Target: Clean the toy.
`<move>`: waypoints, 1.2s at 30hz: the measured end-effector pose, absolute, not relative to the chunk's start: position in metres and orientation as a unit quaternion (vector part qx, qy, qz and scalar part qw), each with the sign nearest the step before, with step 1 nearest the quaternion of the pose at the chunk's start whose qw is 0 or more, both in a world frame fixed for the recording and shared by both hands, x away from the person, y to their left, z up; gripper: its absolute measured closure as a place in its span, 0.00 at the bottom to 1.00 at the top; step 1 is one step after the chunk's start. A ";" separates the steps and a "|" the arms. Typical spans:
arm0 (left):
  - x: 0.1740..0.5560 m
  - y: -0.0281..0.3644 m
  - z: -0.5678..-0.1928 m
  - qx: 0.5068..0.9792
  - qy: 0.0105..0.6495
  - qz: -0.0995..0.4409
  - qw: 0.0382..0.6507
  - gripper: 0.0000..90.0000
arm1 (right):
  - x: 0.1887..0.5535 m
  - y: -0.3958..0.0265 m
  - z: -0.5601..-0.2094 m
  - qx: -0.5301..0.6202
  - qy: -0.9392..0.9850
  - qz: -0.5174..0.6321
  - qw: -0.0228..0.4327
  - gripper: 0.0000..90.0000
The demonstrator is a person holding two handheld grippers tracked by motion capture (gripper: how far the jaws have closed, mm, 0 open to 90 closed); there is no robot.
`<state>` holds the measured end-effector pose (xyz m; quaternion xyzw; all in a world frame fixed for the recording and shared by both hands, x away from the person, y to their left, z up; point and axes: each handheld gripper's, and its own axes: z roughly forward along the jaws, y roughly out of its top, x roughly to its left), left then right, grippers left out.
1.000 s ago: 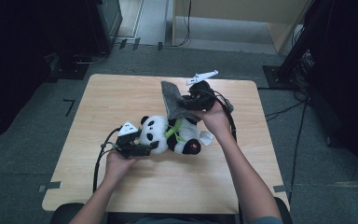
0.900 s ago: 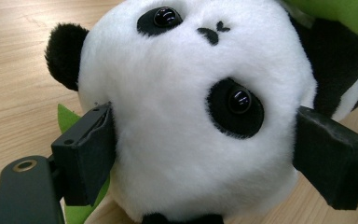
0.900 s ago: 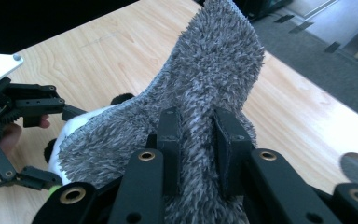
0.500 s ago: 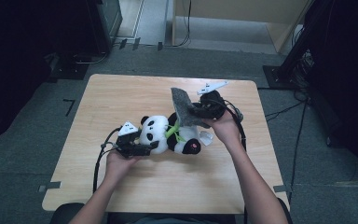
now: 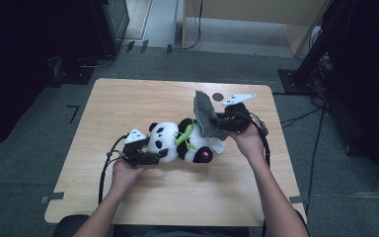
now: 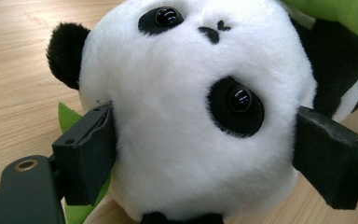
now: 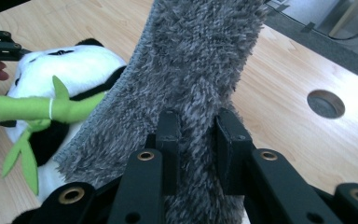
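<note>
Wooden table (image 5: 128, 197): panda plush (image 5: 177, 143), grey cloth (image 5: 206, 114).

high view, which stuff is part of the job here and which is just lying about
In the job:
- panda plush toy, head clamped in the left claw
- grey fuzzy cloth, pinched in the right claw

Lying about:
- round hole in the wooden table
- cables on the floor

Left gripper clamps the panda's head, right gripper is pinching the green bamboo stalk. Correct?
Not quite. The right gripper is pinching the grey fuzzy cloth, not the green bamboo stalk; the right gripper view shows it. The left gripper does clamp the panda's head.
</note>
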<state>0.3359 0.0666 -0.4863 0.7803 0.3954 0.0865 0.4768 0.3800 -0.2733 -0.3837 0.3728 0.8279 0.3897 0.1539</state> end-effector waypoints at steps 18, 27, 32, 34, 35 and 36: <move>0.336 0.067 -0.486 0.783 0.392 0.087 0.476 0.15 | 0.378 -0.303 -0.382 0.414 0.800 0.410 0.145 0.84; 0.336 0.067 -0.486 0.782 0.392 0.088 0.476 0.15 | 0.380 -0.268 -0.370 0.374 0.818 0.416 0.134 0.84; 0.336 0.067 -0.487 0.780 0.394 0.085 0.478 0.15 | 0.384 -0.252 -0.377 0.363 0.829 0.404 0.131 0.84; 0.336 0.067 -0.487 0.779 0.396 0.084 0.478 0.15 | 0.385 -0.248 -0.380 0.361 0.831 0.403 0.132 0.82; 0.336 0.067 -0.487 0.779 0.397 0.084 0.479 0.15 | 0.385 -0.247 -0.381 0.359 0.831 0.402 0.136 0.80; 0.336 0.067 -0.487 0.778 0.397 0.083 0.479 0.15 | 0.385 -0.245 -0.382 0.360 0.832 0.398 0.142 0.79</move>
